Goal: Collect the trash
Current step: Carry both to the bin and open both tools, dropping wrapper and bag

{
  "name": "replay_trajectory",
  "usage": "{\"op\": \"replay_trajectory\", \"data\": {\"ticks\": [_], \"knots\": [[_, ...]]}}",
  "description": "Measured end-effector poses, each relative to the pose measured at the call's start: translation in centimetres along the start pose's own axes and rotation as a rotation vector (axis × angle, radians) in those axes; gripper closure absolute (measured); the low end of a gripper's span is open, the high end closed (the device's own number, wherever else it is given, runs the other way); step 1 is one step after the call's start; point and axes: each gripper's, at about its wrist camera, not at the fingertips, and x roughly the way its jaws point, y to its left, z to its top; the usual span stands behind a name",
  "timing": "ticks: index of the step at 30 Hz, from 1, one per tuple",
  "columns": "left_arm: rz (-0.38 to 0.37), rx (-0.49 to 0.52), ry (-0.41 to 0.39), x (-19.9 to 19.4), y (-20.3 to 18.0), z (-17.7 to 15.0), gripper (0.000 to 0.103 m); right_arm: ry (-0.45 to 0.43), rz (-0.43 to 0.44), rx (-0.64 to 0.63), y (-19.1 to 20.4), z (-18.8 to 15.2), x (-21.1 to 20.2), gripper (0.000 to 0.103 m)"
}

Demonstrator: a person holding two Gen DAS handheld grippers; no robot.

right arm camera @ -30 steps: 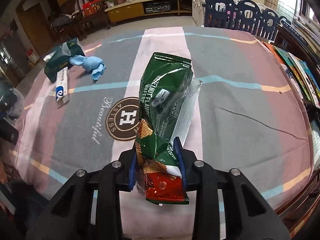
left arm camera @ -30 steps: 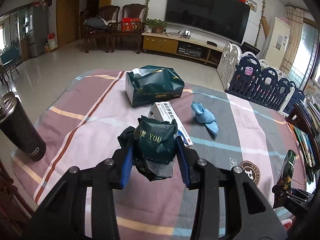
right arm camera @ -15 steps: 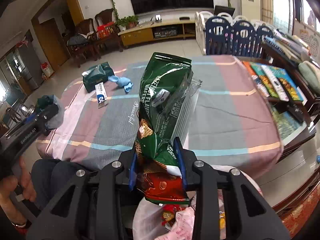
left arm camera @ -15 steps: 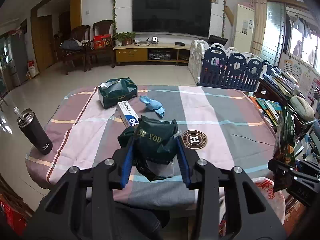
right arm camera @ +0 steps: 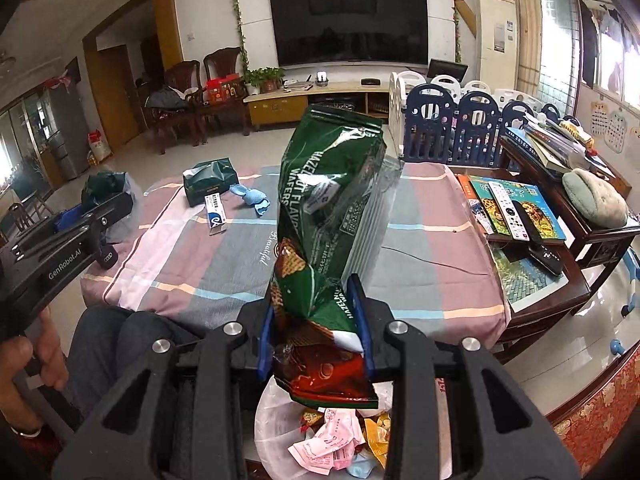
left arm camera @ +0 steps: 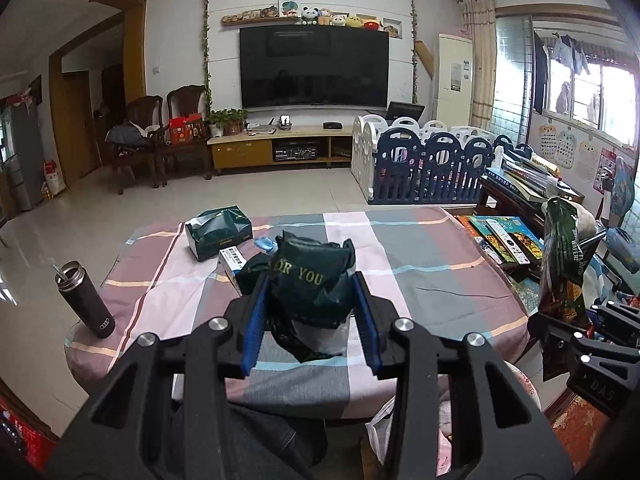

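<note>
Fingers (right arm camera: 362,320) pinch the wafer bag (right arm camera: 332,216) upright; long axis vertical.

Hidden and cut-off parts
The trash bin (right arm camera: 276,432) is cut by the lower edge; the white box (left arm camera: 234,260) is half hidden behind the crumpled green bag (left arm camera: 312,280).

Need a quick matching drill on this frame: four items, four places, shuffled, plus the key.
Items:
1. wafer bag
2. crumpled dark green wrapper
3. black tumbler
4. blue cloth

Places:
A. on the blanket beside the green tissue box
B. in the left gripper
C. in the right gripper, above the trash bin
D. at the table's left edge

Pairs: 1-C, 2-B, 3-D, 4-A
</note>
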Motion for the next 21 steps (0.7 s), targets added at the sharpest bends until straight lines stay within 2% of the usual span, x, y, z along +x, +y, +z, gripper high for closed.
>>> {"op": "replay_trajectory", "data": {"ticks": [21], "knots": [[-0.036,0.002,0.021,0.15,0.10,-0.33,0.062,0.008,-0.001,0.008,-0.29,-0.52,-0.86,0.069]]}}
